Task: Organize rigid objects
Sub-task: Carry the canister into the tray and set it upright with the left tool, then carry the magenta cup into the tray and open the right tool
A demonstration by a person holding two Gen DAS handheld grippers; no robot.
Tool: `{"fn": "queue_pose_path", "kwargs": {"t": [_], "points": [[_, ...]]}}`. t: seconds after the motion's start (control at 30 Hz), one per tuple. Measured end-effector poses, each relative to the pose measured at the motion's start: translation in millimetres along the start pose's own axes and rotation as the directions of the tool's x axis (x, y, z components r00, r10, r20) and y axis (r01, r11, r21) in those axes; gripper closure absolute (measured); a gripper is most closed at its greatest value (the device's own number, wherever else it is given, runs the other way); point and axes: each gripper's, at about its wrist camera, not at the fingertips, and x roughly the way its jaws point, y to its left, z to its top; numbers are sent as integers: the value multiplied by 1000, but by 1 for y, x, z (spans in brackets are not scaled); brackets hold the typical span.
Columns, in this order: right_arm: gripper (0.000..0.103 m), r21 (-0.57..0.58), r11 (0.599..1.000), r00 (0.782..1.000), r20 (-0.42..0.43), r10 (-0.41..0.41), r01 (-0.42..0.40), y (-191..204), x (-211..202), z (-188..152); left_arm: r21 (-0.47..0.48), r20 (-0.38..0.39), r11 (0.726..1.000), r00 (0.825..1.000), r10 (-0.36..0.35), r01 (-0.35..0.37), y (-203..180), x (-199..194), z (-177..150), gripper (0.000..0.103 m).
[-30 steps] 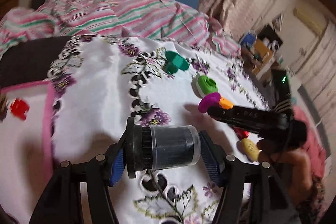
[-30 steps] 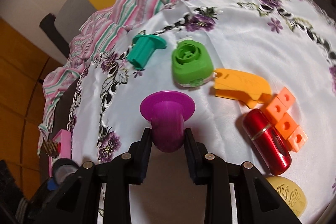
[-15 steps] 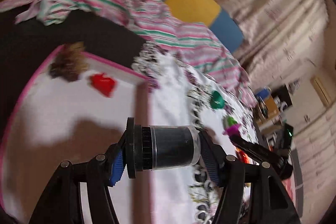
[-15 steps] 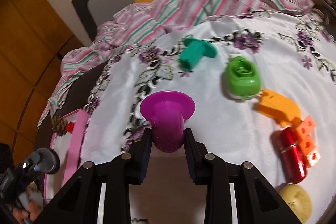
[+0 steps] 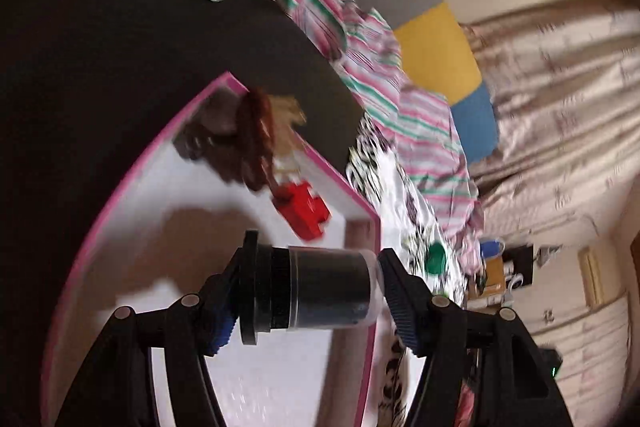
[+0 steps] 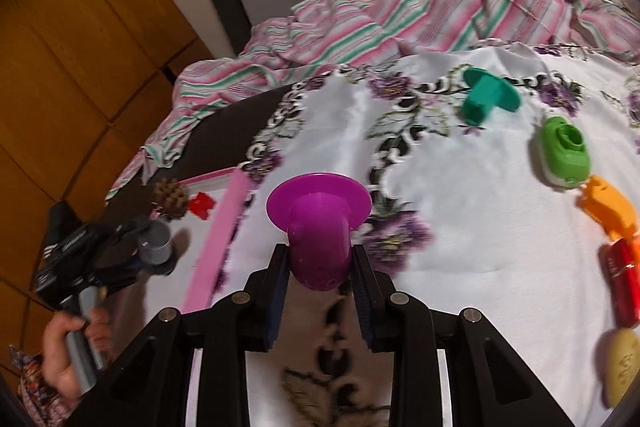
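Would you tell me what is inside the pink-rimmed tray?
The tray holds a pine cone and a red block. The left gripper and its jar cover part of the floor.

- Jar [image 5: 320, 293]: clear glossy plastic wall, ribbed matt black cap.
- Purple piece [image 6: 320, 227]: smooth, slightly shiny plastic.
- Cloth [image 6: 460, 227]: satiny white fabric with a flower print.
- Tray [image 5: 256, 379]: glossy white floor, pink rim.
- Pine cone [image 6: 171, 198]: rough, woody.
- Red tube [image 6: 622, 283]: glossy, metallic-looking.
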Motion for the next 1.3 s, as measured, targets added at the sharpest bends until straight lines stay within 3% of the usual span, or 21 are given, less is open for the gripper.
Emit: {"fn": "queue_pose_path", "kwargs": {"t": [0.1,0.43,0.5,0.57,0.77,1.1,1.3], "points": [[72,-30,999,1000,-3,15,-16,18,4,0,-11,42,997,996,74,-73,0,-6,12,31],[72,-98,990,994,-36,99,-102,76,27,7,-9,115,992,986,124,-124,8,-45,1,28],[72,-115,988,994,-46,100,-105,85,32,8,1,97,988,983,154,-155,8,-48,-4,28],[72,-132,985,993,-60,104,-111,95,38,9,9,91,990,986,137,-138,7,-51,-10,28],[72,-172,980,990,-111,84,-102,120,60,17,83,151,983,977,152,-166,-5,-69,-34,28],[72,-214,976,983,-184,-14,-26,140,100,21,251,84,949,981,174,-190,-21,-60,-70,29],[72,-205,978,965,-245,-92,41,138,120,31,283,80,939,981,179,-194,-24,-63,-80,29]]}}
